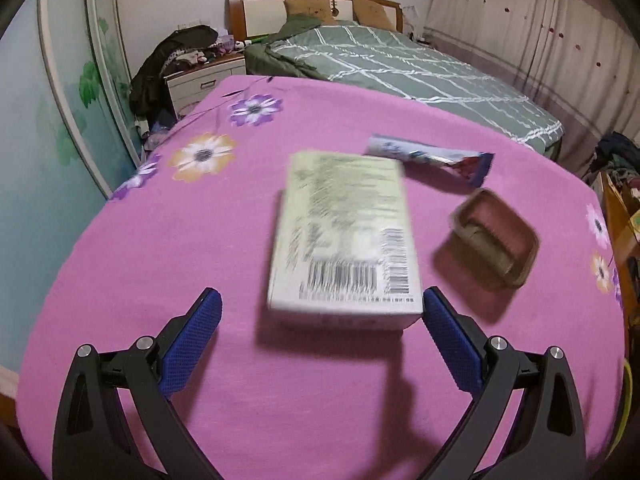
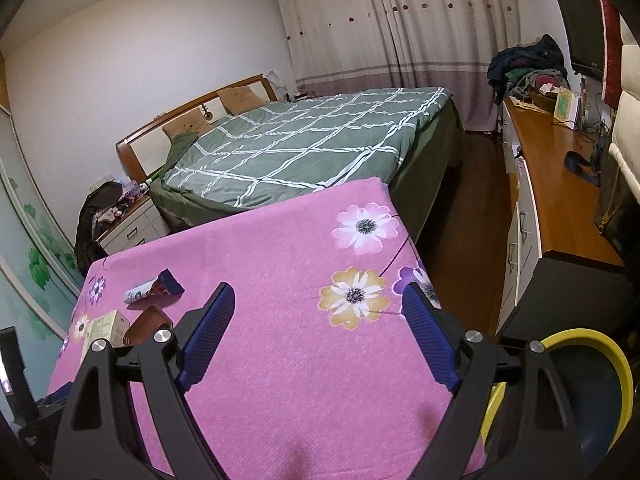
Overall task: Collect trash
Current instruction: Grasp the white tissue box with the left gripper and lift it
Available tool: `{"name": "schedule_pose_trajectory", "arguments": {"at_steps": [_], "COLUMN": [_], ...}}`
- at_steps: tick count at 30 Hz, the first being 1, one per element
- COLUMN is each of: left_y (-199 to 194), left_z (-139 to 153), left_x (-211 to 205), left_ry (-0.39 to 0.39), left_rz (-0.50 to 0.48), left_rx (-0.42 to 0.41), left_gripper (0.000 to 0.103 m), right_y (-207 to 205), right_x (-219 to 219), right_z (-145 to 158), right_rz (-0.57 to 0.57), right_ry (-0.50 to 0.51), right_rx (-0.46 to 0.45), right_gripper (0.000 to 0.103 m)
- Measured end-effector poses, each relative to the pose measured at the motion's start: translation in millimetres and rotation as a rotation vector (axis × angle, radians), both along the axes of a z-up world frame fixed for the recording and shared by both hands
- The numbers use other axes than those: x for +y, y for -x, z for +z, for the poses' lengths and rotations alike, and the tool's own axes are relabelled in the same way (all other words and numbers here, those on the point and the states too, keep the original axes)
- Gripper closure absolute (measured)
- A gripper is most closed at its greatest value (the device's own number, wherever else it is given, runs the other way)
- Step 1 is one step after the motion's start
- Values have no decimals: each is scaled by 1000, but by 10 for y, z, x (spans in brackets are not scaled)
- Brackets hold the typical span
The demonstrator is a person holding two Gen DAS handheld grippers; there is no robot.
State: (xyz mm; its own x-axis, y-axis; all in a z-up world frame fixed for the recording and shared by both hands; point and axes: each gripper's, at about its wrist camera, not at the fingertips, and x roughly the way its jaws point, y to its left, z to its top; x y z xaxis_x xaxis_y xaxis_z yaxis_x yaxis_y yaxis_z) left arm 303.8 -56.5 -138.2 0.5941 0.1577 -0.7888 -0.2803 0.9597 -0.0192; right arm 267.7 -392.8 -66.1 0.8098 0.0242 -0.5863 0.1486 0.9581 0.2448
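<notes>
A pale green carton box (image 1: 344, 236) with barcodes lies on the pink flowered tablecloth (image 1: 160, 280), just ahead of my left gripper (image 1: 322, 304), which is open with the box's near end between its blue fingertips, not touching. A brown plastic tray (image 1: 494, 236) sits to the box's right and a blue-white snack wrapper (image 1: 432, 158) lies behind it. My right gripper (image 2: 318, 300) is open and empty over the cloth (image 2: 300, 380). The box (image 2: 106, 326), tray (image 2: 146, 324) and wrapper (image 2: 150, 286) show at its far left.
A yellow-rimmed bin (image 2: 596, 384) stands below the table's right edge. A bed with a green quilt (image 2: 304, 148) is beyond the table. A nightstand (image 1: 200, 78) with clothes stands at left, a long wooden sideboard (image 2: 556, 184) at right.
</notes>
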Motion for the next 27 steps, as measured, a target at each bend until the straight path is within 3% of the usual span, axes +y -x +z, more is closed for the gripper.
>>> {"name": "schedule_pose_trajectory", "arguments": {"at_steps": [5, 8, 13, 19, 24, 27], "left_y": [100, -23, -416, -692, -820, -847], "left_z": [63, 169, 194, 93, -49, -99], "left_x": [389, 370, 258, 242, 269, 266], "left_ry": [-2, -4, -54, -107, -82, -77], "left_rz": [-7, -98, -294, -361, -384, -406], "left_rx": [15, -11, 33, 111, 157, 166], "left_gripper": [5, 5, 5, 5, 5, 20], "right_y": [-9, -31, -79, -82, -106, -114], "right_x": [49, 69, 49, 38, 46, 58], "right_z": [-16, -50, -115, -122, -147, -159], "right_rz": [10, 12, 9, 10, 20, 22], "right_ry": [6, 13, 6, 0, -9, -5], "right_rx": [9, 21, 47, 49, 65, 68], "right_gripper": [22, 21, 21, 21, 20, 20]}}
